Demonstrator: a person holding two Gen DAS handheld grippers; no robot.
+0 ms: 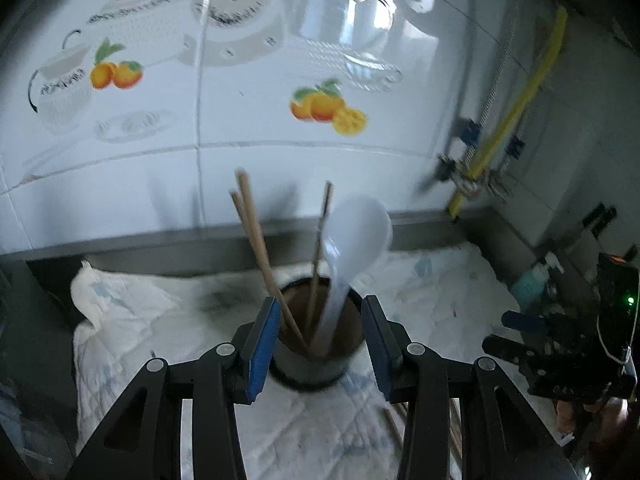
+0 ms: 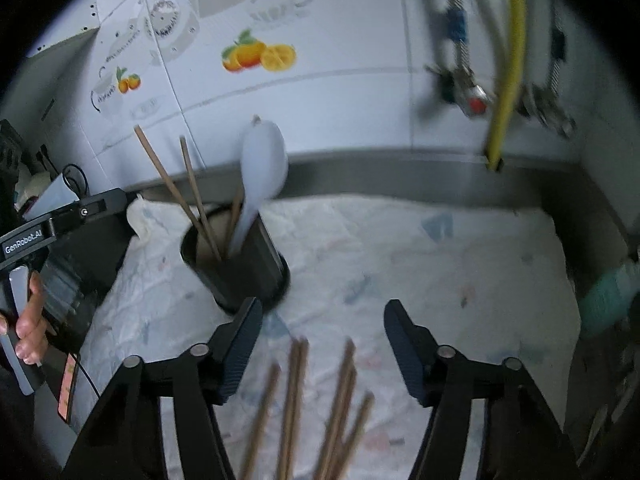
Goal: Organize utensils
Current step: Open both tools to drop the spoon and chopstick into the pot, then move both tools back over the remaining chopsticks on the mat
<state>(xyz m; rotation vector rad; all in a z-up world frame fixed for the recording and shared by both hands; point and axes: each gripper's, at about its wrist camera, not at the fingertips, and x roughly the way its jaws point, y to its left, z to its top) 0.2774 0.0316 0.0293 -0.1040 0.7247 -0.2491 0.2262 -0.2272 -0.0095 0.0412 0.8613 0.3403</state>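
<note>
A dark round utensil holder (image 1: 316, 372) stands on a white cloth. In it are a white soup spoon (image 1: 360, 232) and three wooden chopsticks (image 1: 256, 232), all leaning. My left gripper (image 1: 320, 300) is open, its blue pads on either side of the holder's rim and touching nothing. In the right wrist view the holder (image 2: 240, 276) and the spoon (image 2: 266, 160) stand to the left, ahead of my right gripper (image 2: 324, 302). That gripper is open above several loose chopsticks (image 2: 292, 392) lying on the cloth, with no pad on them.
The white cloth (image 2: 420, 264) covers a steel counter along a tiled wall (image 1: 240, 120) printed with fruit. A yellow hose (image 2: 508, 80) and valves (image 2: 472, 100) hang at the back right. A teal bottle (image 2: 612, 296) stands at the right edge. A hand (image 2: 28, 320) holds the left gripper's grip.
</note>
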